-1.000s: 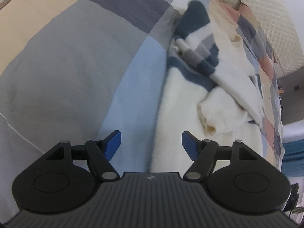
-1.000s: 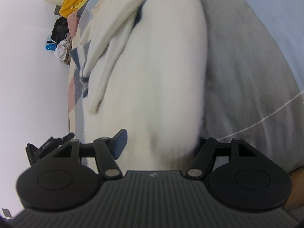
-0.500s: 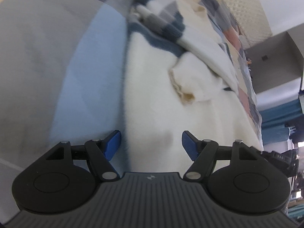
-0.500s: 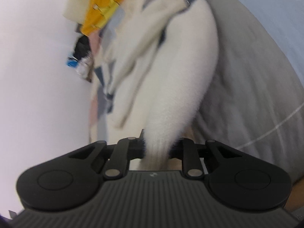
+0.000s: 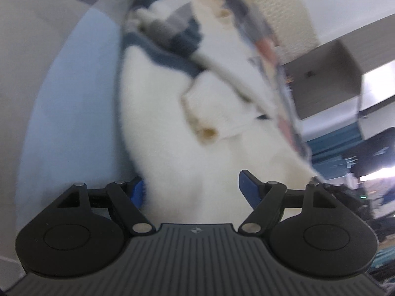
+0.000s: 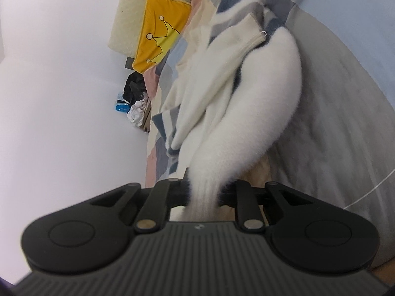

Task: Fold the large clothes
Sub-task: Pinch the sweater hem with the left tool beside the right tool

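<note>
Pinching a bunched fold of fluffy white fabric, the right gripper (image 6: 203, 194) has just been closing and now stands clamped on the sweater (image 6: 249, 113), whose hem narrows to a ribbed tuft between the black fingers and fans out beyond into a soft, rounded swell. The left gripper (image 5: 191, 188) has its jaws wide apart, having opened a little further just now, with the same sweater (image 5: 172, 133) lying between the blue pads (image 5: 248, 185) and the left pad half sunk behind the pile; whether the pads press the cloth cannot be told through the blur. The garment is long-napped and white, crossed near its far end by navy and grey bands, with a ribbed cuff (image 5: 212, 113) folded over its middle. It lies on the bed (image 6: 340, 113), on a smooth quilt of large grey, pale blue, pink and cream blocks. Bare grey quilt spreads to the right of the sweater in the right wrist view, and bare blue and grey to its left in the left wrist view. A yellow cushion (image 6: 158, 37) with a crown drawing leans at the bed's far end beside a cream quilted pillow (image 6: 128, 22), close to the white wall (image 6: 61, 86).
</note>
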Tool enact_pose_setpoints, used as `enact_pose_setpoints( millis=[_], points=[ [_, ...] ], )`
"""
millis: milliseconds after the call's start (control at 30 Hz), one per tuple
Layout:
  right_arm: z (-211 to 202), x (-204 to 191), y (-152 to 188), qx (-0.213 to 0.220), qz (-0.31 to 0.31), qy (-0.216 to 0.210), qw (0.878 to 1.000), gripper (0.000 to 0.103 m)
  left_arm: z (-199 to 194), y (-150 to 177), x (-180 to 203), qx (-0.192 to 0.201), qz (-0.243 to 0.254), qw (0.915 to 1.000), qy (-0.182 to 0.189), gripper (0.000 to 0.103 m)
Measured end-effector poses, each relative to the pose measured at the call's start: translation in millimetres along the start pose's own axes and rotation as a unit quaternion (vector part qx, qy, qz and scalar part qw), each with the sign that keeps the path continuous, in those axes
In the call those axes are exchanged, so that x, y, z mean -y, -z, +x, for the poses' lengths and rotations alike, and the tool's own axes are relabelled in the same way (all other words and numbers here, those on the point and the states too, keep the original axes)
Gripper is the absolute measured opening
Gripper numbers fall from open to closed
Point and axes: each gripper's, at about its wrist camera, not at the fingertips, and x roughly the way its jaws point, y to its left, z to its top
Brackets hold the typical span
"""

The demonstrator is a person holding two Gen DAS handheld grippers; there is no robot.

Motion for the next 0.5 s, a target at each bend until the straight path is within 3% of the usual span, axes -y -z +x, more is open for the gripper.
enact_pose_setpoints(
  millis=[200, 333, 433, 500],
  points=[
    [1, 1, -1, 0.001, 0.005, 0.005, 1.000, 0.018, -7, 1, 18, 0.001, 0.038, 0.9940, 0.102, 0.079],
    [1, 2, -1, 0.002, 0.008, 0.004, 1.000, 0.018, -9, 4, 36, -0.047, 0.066, 0.9858, 0.147, 0.079],
    [1, 2, -1, 0.003, 0.007, 0.003, 1.000, 0.018, 0, 7, 53, -0.102, 0.097, 0.9866, 0.083, 0.078],
    [1, 2, -1, 0.003, 0.007, 0.005, 1.000, 0.018, 15, 9, 59, -0.149, 0.099, 0.9838, 0.006, 0.077]
  ],
)
